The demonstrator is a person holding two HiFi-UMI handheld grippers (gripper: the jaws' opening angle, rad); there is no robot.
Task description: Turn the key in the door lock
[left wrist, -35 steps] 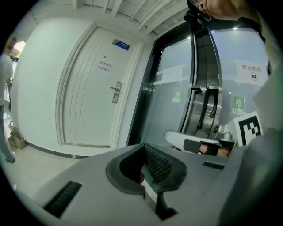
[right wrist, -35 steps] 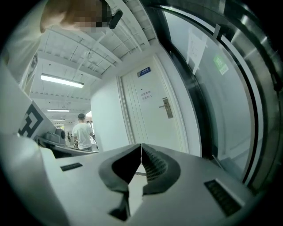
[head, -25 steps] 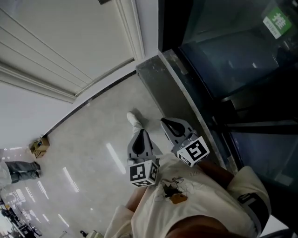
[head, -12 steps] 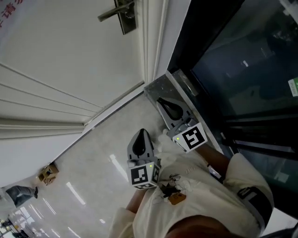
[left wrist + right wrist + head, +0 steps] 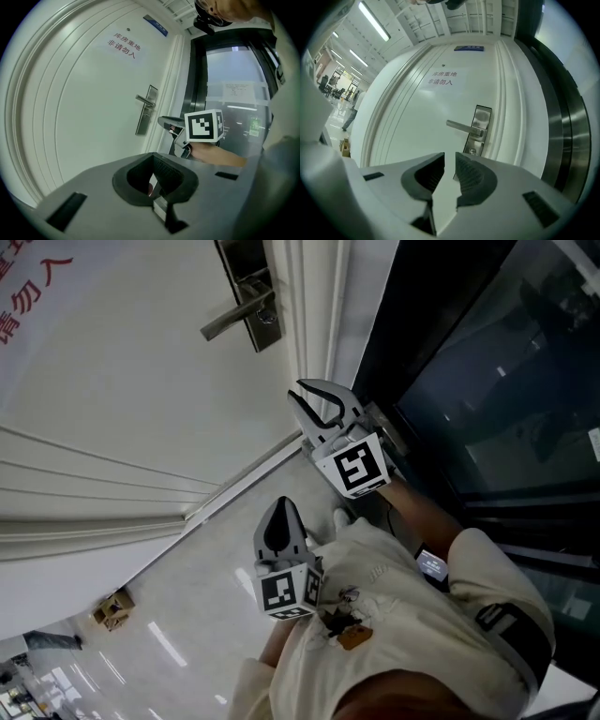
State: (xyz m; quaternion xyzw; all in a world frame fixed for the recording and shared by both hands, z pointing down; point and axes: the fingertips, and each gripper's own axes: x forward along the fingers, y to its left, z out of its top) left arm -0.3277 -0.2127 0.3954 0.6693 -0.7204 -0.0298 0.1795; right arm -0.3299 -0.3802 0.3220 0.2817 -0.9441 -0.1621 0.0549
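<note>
My right tongs [image 5: 449,159] are opening, empty. The silver metal door lock plate with lever handle [image 5: 480,124] stands ahead, just above their tips, apart. My left tongs [image 5: 154,159] are clenched, empty. Red-lettered door notice [image 5: 443,78]: "库房重地 非请勿入".

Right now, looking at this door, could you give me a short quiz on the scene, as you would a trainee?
1. True or false: the door is black.
2. The notice has lettering in: A red, B green, C blue.
3. Which gripper is nearer the handle?
Key: 1 false, it is white. 2 A. 3 The right gripper, its fingers opening with nothing between them.
</note>
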